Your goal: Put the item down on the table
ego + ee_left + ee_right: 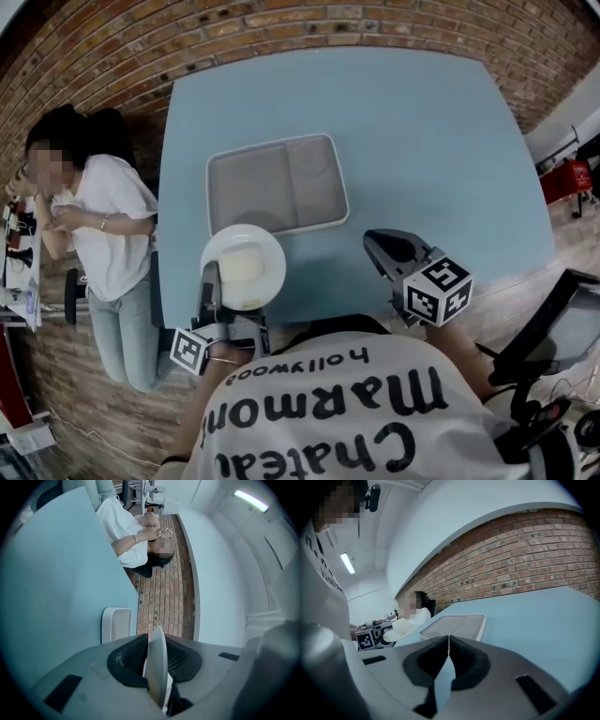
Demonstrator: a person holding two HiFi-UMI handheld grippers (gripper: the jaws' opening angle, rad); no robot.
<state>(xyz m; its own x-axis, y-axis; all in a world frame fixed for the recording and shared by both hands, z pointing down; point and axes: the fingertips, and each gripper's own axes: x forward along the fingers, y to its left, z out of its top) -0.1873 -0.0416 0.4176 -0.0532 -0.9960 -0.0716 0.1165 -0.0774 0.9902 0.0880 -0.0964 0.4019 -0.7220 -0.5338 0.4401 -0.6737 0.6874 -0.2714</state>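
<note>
A white plate is clamped by its rim in the left gripper, roughly level over the blue table's near left edge. It seems not yet set down; lowering and release remain. The right gripper is closed and empty. A tray lies just beyond the plate; to the right the table is bare.

Head view is looking steeply down at the table; both gripper views are skimming low across it, sharing the tray.
</note>
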